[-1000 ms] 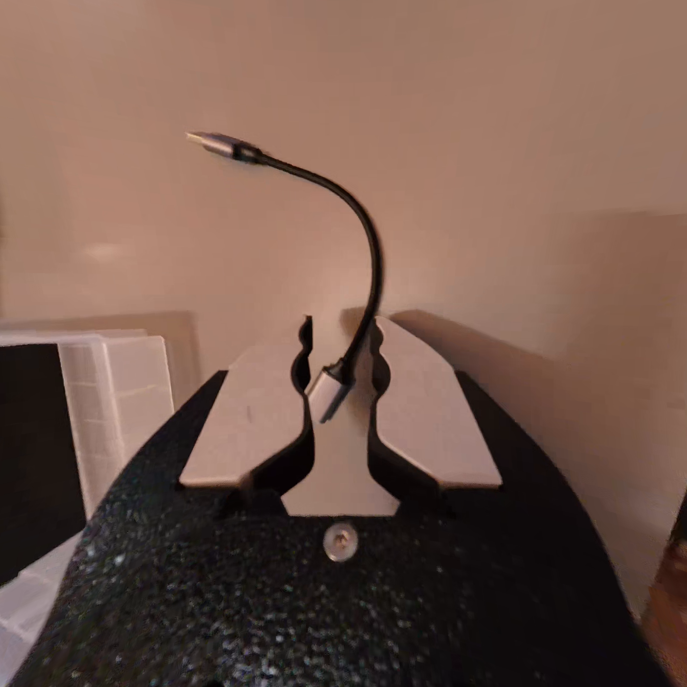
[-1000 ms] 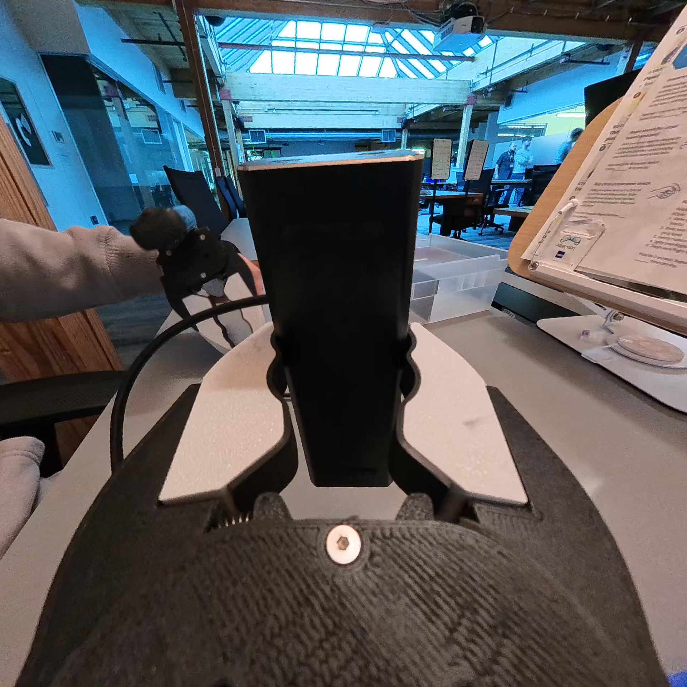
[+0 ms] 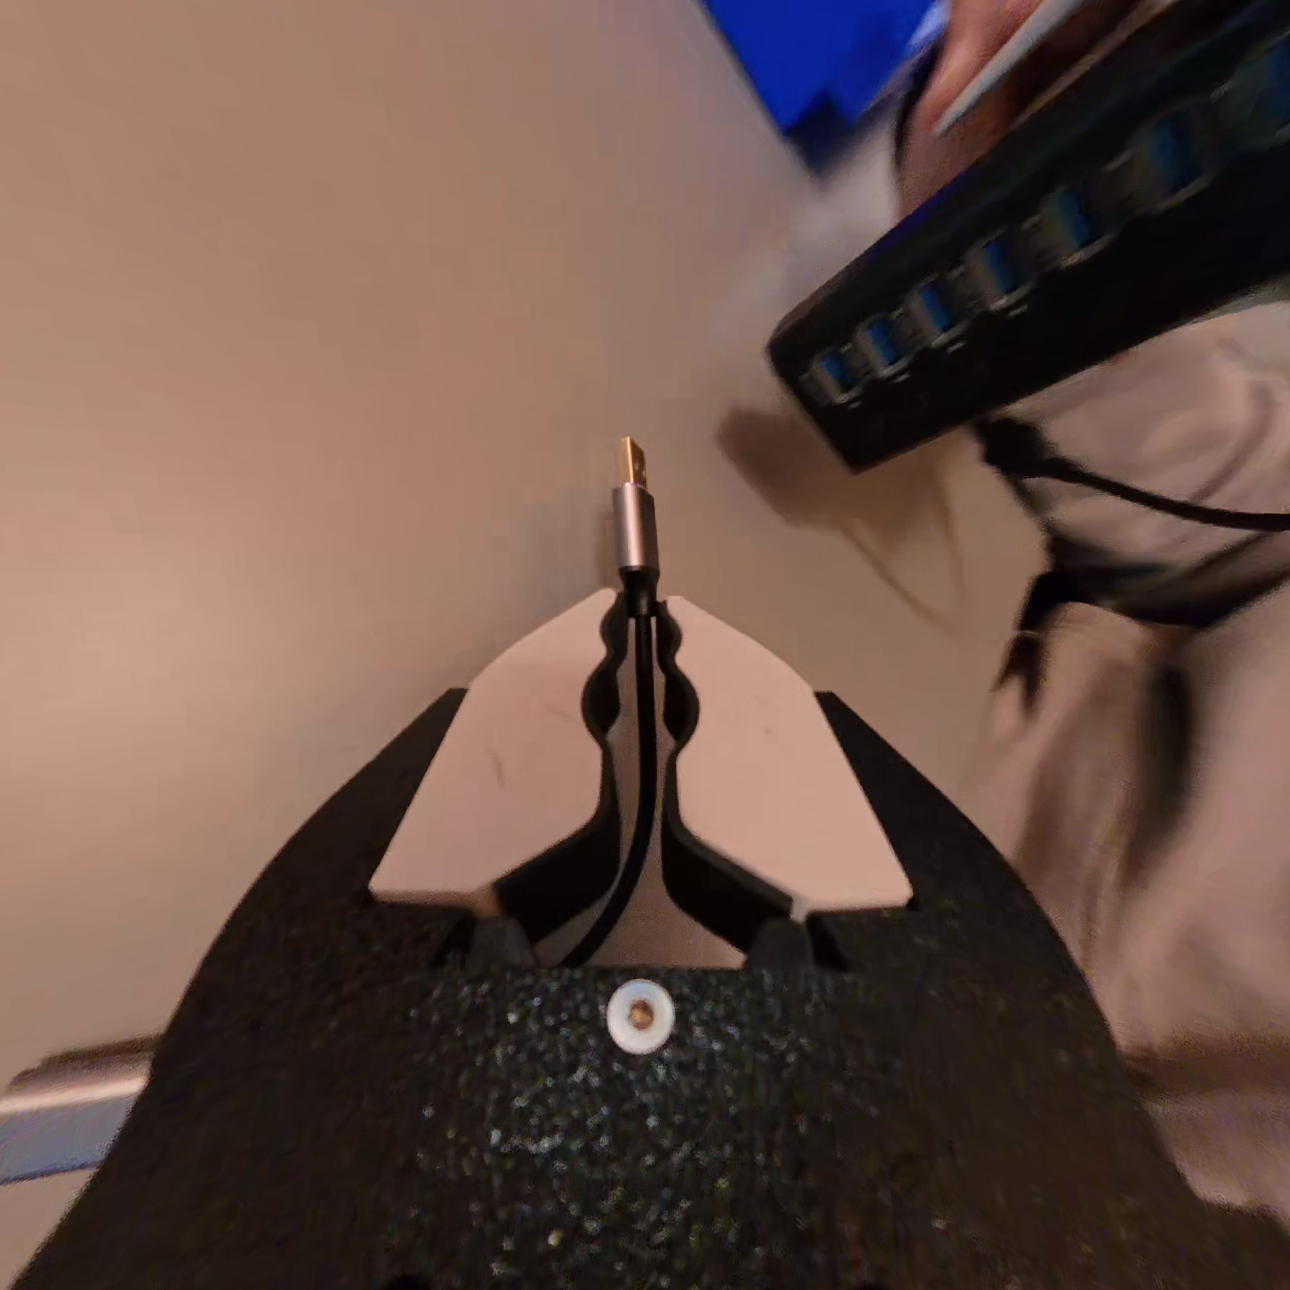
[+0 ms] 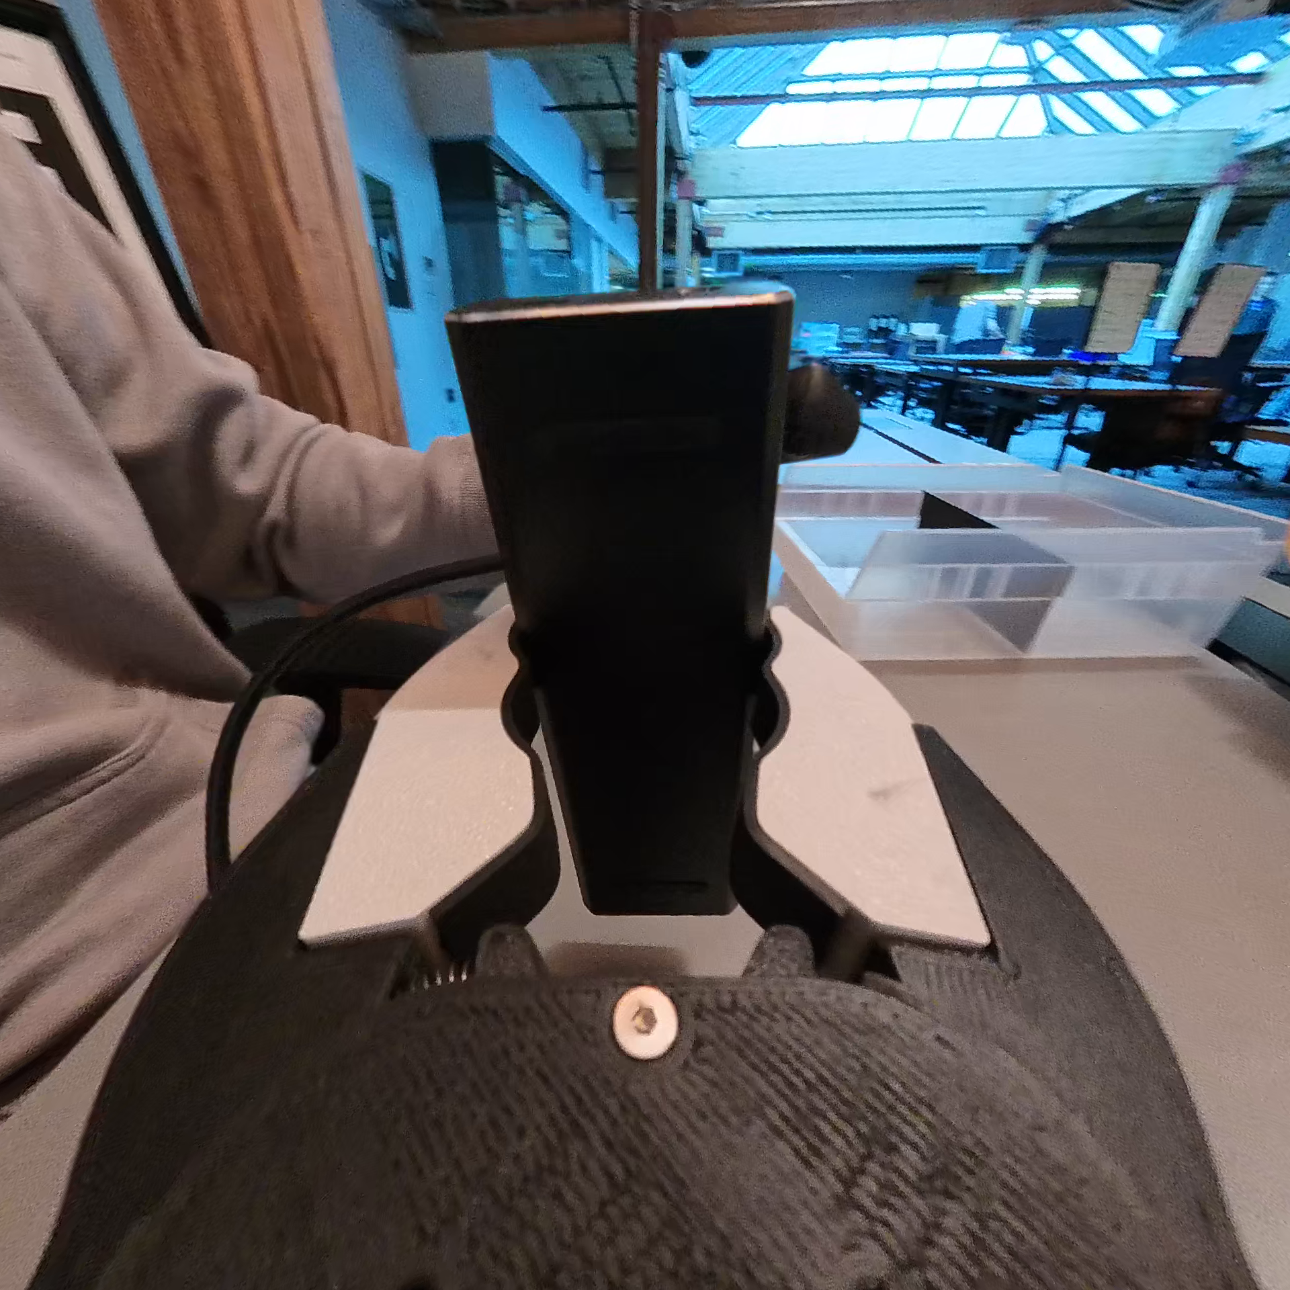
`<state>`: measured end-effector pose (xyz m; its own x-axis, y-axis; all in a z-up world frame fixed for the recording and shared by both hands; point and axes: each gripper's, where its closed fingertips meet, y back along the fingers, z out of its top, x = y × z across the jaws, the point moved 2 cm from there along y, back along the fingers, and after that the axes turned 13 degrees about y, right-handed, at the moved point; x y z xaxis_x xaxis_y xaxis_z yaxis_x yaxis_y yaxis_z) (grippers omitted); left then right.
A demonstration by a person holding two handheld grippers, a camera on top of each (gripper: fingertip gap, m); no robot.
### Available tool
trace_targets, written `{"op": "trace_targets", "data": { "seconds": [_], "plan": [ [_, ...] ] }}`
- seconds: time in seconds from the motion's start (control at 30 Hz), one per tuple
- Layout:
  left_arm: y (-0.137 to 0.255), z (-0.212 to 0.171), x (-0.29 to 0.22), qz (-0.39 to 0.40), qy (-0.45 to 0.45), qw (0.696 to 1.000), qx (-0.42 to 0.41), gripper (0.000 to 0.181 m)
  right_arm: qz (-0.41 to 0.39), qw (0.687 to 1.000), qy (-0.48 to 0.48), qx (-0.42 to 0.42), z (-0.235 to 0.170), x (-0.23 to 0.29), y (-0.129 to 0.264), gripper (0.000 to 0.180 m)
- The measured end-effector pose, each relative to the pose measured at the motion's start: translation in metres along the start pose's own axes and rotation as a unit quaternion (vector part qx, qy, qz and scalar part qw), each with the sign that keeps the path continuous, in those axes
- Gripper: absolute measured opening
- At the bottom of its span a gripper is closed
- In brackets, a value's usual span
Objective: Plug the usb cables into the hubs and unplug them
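While the left gripper (image 3: 636, 602) pinches a black cable (image 3: 641, 705) just behind its plug (image 3: 634, 504), plug pointing far, hub (image 3: 1033, 279) up right, apart, right gripper (image 4: 642, 649) clamped on the hub (image 4: 621, 558), bins (image 4: 1033, 551) far right.

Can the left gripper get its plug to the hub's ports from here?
Probably yes. The left gripper pinches the cable with the USB plug sticking out free, and nothing lies between it and the hub, whose port row faces it, though off-axis.
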<state>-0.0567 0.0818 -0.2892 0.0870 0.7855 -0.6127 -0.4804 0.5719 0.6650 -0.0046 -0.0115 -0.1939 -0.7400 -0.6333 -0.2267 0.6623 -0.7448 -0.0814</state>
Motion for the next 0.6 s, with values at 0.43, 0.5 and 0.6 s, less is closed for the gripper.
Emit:
{"op": "trace_targets", "data": {
  "seconds": [0.43, 0.5, 0.6],
  "plan": [
    [0.045, 0.028, -0.09, -0.204, -0.045, 0.975, -0.072, 0.007, 0.088, 0.99, -0.066, -0.089, 0.015, 0.017, 0.003, 0.061],
    [0.051, 0.031, -0.098, -0.231, -0.044, 0.968, -0.084, 0.007, 0.095, 0.988, -0.072, -0.102, 0.018, 0.018, 0.004, 0.061],
    [0.055, 0.031, -0.101, -0.253, -0.04, 0.962, -0.09, 0.007, 0.107, 0.983, -0.086, -0.123, 0.022, 0.019, 0.007, 0.061]
  ]
}}
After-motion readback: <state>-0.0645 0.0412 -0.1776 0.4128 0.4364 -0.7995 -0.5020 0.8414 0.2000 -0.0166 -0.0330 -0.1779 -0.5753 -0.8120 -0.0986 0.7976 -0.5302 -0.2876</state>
